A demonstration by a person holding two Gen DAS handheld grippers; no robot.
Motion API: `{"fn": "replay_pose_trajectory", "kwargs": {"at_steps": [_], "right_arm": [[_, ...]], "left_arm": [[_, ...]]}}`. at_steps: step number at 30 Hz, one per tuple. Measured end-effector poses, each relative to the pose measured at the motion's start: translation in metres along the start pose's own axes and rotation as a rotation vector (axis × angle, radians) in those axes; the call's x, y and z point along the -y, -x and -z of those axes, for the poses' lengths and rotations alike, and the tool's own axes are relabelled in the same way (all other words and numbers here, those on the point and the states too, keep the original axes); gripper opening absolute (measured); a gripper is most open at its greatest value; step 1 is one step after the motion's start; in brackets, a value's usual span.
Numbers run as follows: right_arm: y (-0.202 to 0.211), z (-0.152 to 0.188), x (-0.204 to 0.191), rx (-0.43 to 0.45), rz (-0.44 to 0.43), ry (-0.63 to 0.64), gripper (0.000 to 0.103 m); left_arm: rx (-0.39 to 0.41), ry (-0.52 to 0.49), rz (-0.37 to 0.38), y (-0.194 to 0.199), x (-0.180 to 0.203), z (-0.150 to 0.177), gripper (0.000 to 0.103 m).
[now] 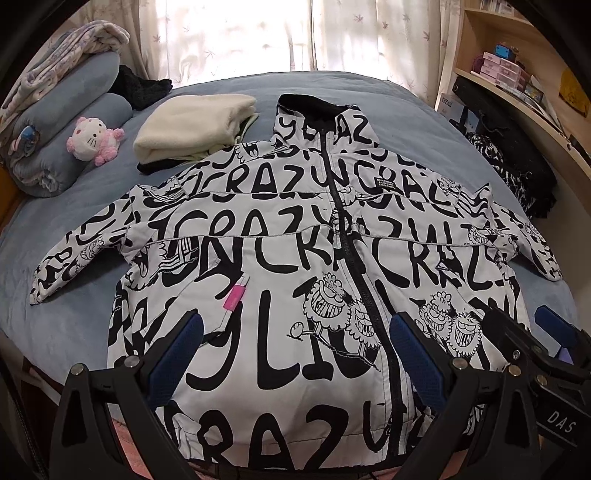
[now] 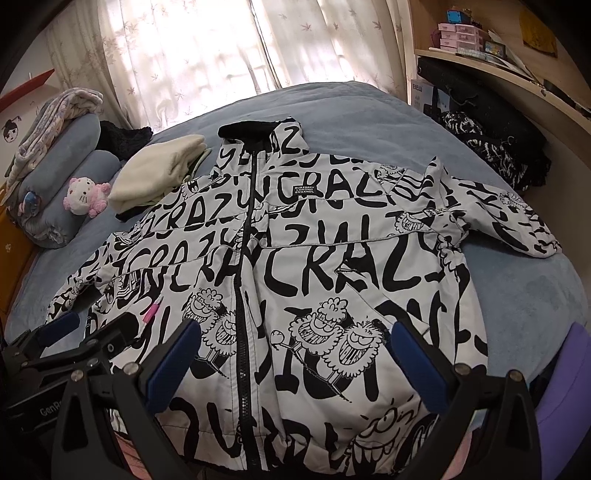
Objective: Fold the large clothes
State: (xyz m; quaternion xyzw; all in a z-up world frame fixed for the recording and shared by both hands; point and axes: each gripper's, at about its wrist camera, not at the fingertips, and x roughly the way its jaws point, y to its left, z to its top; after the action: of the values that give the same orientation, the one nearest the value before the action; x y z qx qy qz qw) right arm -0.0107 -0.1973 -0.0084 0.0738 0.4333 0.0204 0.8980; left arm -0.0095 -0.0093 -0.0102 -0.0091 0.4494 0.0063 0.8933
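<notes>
Black tong arms with blue pads filled the bottom of both views. Left tongs [image 1: 295, 339] hung spread wide above the jacket's [image 1: 280, 288] lower front, grasping nothing. Right tongs [image 2: 297, 341] likewise released, pads apart, over the hem area just right of the zipper [image 2: 242, 332]. Each tool showed in the other's view: right one at the left-wrist frame's right edge, marked "DAS"; left one at the right-wrist frame's left edge, marked "GenR..." (rest cut off).

Jacket lay flat, front up, zipped, on the blue bed [image 1: 55, 229], collar toward the curtains [image 1: 258, 33], both sleeves spread outward. Hem reached the near bed edge. Left sleeve cuff had bare bedding around it; right sleeve ended near the bed's right edge.

Print: "CRAZY" repeated in black on white, cartoon grinning faces. Chest patch [image 2: 304, 190] read roughly "BURESRPY LONDNO ENGANDL". Pink tag [image 1: 234, 295] at the left pocket, text unreadable.

Folded cream garment [image 1: 195, 125] touched the jacket's left shoulder. Plush cat [image 1: 94, 138] sat against rolled blue bedding [image 1: 70, 122] beyond it. Dark printed clothing [image 2: 491, 151] heaped at the bed's far right, below wooden shelves [image 2: 498, 62].
</notes>
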Motion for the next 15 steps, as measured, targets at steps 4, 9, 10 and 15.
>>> {"fn": "replay_pose_trajectory", "kwargs": {"at_steps": [4, 9, 10, 15], "right_arm": [[0.003, -0.007, 0.000, 0.003, 0.011, 0.026, 0.103], [0.006, -0.019, 0.003, 0.023, -0.003, 0.034, 0.103], [0.007, -0.021, 0.003, 0.029, 0.002, 0.039, 0.103], [0.012, -0.031, 0.008, 0.061, -0.012, 0.051, 0.103]], "left_arm": [[0.003, 0.002, 0.004, 0.000, -0.001, -0.012, 0.100], [0.013, 0.009, -0.003, 0.000, 0.001, -0.019, 0.100], [0.011, 0.007, -0.001, -0.001, 0.001, -0.021, 0.100], [0.021, -0.005, 0.004, -0.001, 0.007, -0.031, 0.100]]}}
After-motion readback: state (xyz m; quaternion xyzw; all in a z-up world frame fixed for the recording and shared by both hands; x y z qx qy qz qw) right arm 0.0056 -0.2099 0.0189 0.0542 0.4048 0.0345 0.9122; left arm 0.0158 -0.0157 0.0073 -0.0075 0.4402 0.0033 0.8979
